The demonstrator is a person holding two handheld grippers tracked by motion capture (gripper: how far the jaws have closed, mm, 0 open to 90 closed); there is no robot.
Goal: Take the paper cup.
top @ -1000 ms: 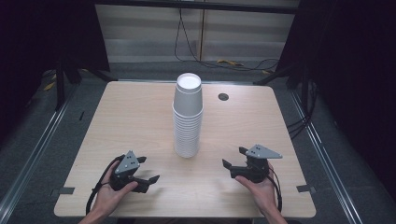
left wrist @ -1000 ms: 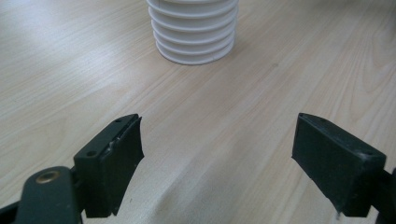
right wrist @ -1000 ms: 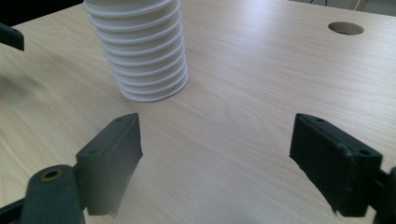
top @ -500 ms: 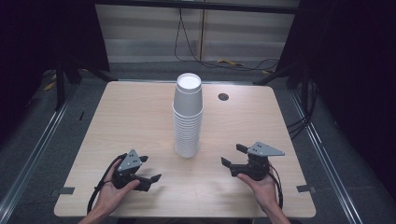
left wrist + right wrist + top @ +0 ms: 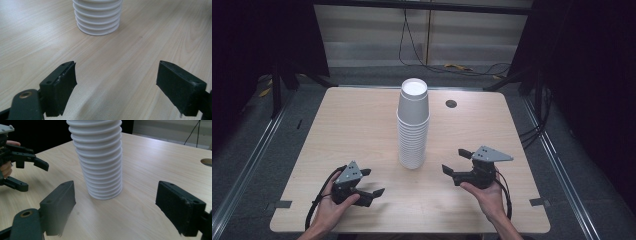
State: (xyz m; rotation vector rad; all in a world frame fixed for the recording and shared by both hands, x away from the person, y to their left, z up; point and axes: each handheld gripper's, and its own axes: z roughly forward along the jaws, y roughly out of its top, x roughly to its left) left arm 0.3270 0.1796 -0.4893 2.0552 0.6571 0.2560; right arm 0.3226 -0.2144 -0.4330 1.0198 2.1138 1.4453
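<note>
Ribbed white cup stack [image 5: 413, 125] stands on grained wooden table [image 5: 352, 130].

Tall stack of white paper cups [image 5: 413, 125] standing upside down, upright, mid-table [image 5: 352, 130]

We take this for a lab or recording studio set up for filming. A light wooden table [image 5: 362, 130] with a cable hole [image 5: 451, 104] stands on grey floor between metal rails [image 5: 242, 175], black curtains [image 5: 257, 35] hang left and right (cables [image 5: 412, 45] trail down the far wall), tape marks [image 5: 279, 204] flag the near corners.
</note>
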